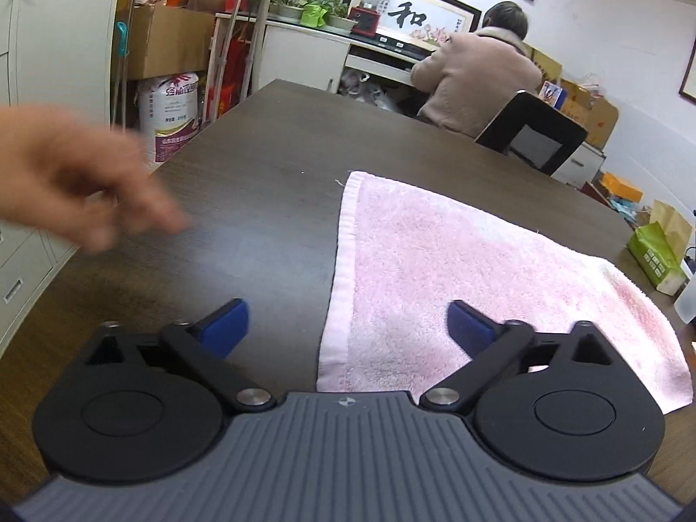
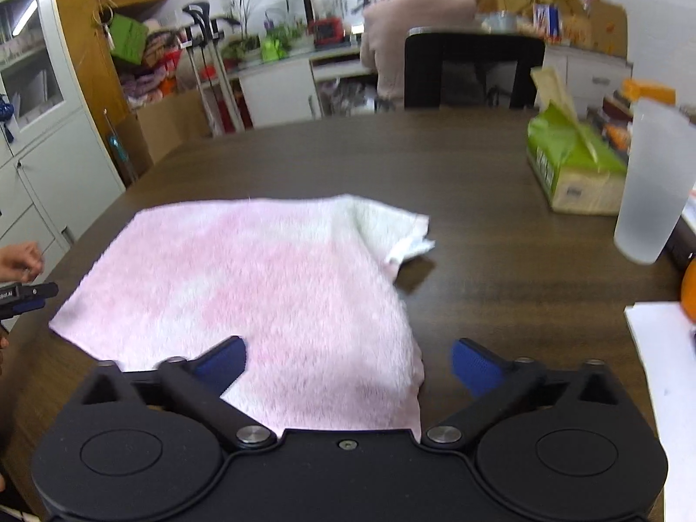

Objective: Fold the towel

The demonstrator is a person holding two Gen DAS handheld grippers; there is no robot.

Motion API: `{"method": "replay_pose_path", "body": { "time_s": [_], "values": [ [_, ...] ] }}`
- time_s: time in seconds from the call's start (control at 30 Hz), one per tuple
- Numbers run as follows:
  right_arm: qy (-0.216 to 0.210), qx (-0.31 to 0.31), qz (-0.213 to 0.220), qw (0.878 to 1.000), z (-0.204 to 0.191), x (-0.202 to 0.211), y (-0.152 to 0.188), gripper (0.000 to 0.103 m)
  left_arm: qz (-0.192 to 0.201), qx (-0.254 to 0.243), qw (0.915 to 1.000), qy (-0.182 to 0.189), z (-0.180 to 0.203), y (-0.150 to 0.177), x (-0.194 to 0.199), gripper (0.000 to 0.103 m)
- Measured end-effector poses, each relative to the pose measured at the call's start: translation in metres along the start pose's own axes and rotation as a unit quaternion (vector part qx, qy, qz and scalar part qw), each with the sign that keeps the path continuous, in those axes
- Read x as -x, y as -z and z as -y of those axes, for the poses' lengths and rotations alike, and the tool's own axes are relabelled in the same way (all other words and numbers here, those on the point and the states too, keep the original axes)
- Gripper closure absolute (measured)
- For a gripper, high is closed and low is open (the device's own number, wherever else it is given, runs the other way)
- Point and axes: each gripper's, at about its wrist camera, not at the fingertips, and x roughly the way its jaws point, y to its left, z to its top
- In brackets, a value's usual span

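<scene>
A pink towel point(image 1: 456, 269) lies flat on the dark wooden table point(image 1: 261, 165). My left gripper point(image 1: 346, 313) is open over the towel's near left hem, one blue pad point(image 1: 226, 326) above bare table and the other above the cloth. In the right wrist view the towel point(image 2: 261, 278) is spread out, its far right corner point(image 2: 400, 230) rumpled and turned up. My right gripper point(image 2: 348, 348) is open over the towel's near right corner, holding nothing. The left gripper's tip point(image 2: 26, 296) shows at the left edge there.
A blurred hand point(image 1: 78, 182) hovers over the table's left side. A green tissue box point(image 2: 570, 165), a frosted cup point(image 2: 652, 182) and white paper point(image 2: 665, 391) stand at the right. A person point(image 2: 413, 21) sits on a black chair point(image 2: 474, 69) beyond the far edge.
</scene>
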Motion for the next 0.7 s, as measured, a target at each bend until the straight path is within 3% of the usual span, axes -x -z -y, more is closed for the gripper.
{"method": "replay_pose_path", "body": {
  "time_s": [0.17,0.4,0.7],
  "values": [
    [0.003,0.004,0.038,0.999,-0.016,0.004,-0.004,0.001,0.005,-0.016,0.9998,0.014,0.005,0.004,-0.005,0.000],
    [-0.010,0.004,0.048,0.999,-0.029,0.000,-0.003,0.001,-0.003,-0.008,0.9998,0.016,0.014,0.007,-0.006,0.000],
    [0.009,-0.024,0.063,0.998,-0.006,0.005,0.008,0.001,-0.025,0.012,0.9990,0.036,0.038,0.023,-0.006,0.000]
  ]
}}
